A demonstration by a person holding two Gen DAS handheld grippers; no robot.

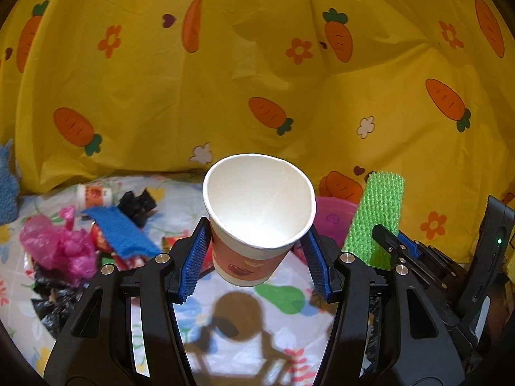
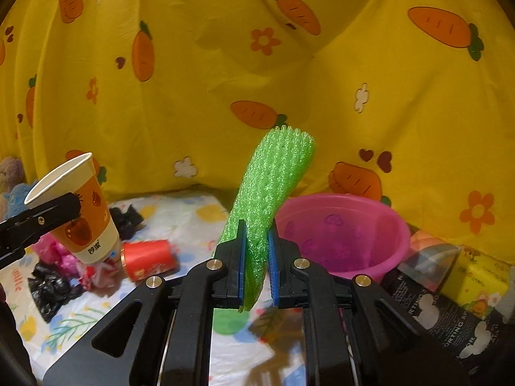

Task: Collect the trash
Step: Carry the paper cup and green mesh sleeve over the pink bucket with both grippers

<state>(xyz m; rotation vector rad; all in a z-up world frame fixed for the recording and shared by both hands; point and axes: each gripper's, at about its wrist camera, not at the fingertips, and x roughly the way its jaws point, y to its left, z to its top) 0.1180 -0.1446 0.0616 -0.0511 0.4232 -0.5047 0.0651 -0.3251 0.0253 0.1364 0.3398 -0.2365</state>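
1. The right gripper (image 2: 256,268) has its fingers pressed narrow on the lower end of a green foam net sleeve (image 2: 273,186). The sleeve's long axis runs up and away toward 12 o'clock, its free end leaning slightly to 1 o'clock.
2. The left gripper (image 1: 257,254) holds a paper cup (image 1: 257,212) between its fingers, pinched on the side wall. The cup is lifted off the desk (image 1: 231,321) and tilted, its open mouth toward the camera.
3. The pink basin (image 2: 341,234) stands just beyond the right fingers at 1 o'clock, mouth open and apparently empty. The right gripper is the nearer one, so the sleeve probably goes in first; the cup must travel right to reach it.
4. Room above the basin looks open. A black printed bag (image 2: 428,308) and a yellow box (image 2: 476,283) crowd its 3 o'clock side.
5. At 9 o'clock lie a red cup (image 2: 149,259) on its side, pink plastic (image 1: 58,244), black scraps (image 2: 48,286) and a blue cloth (image 1: 119,234).
6. The yellow carrot curtain (image 2: 225,74) closes off the far edge.
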